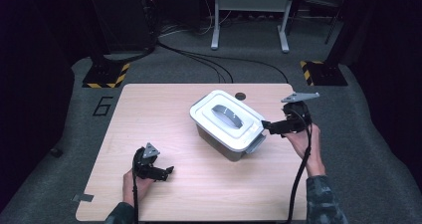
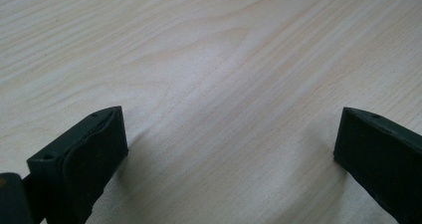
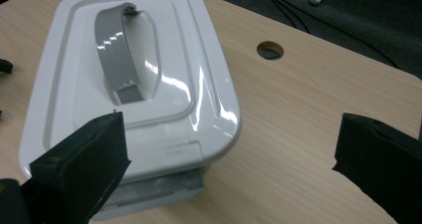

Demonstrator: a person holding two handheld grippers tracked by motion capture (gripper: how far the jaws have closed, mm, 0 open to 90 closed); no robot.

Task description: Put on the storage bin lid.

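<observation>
Gaping wide at the near right end of the box: right gripper (image 1: 267, 128), jaws spread, nothing pinched, tips just beside the end latch (image 1: 257, 143), contact unclear. In the right gripper view (image 3: 231, 157) jaws far apart, one low over the lid's near corner, the other over bare table (image 3: 298, 109); latch (image 3: 159, 186) seen as grey flap under the lid edge. Held from the right by a hand (image 1: 301, 140) in a camouflage sleeve (image 1: 323, 199), cable (image 1: 301, 174) trailing down toward the table's near edge.

Left gripper (image 1: 169, 171): low near the table's near left part, jaws spread too, empty, pointing right across the wood. Left gripper view (image 2: 229, 144): plain woodgrain between the two black jaws, well apart from the box.

White storage box (image 1: 226, 125): sitting right of table centre, lid (image 1: 224, 117) on, upright. Long axis running diagonal, from far left to near right, near end aimed toward the right gripper. Grey handle (image 1: 226, 115) lying flat in the lid recess, along the same axis; in the right gripper view handle (image 3: 117, 59) running away from the camera.

Round hole (image 1: 241, 95) in the tabletop just beyond the box's far side. Beyond the table (image 1: 149, 114): grey carpet (image 1: 378, 134), black cables (image 1: 214, 64), a hazard-striped base (image 1: 105, 74) at far left.
</observation>
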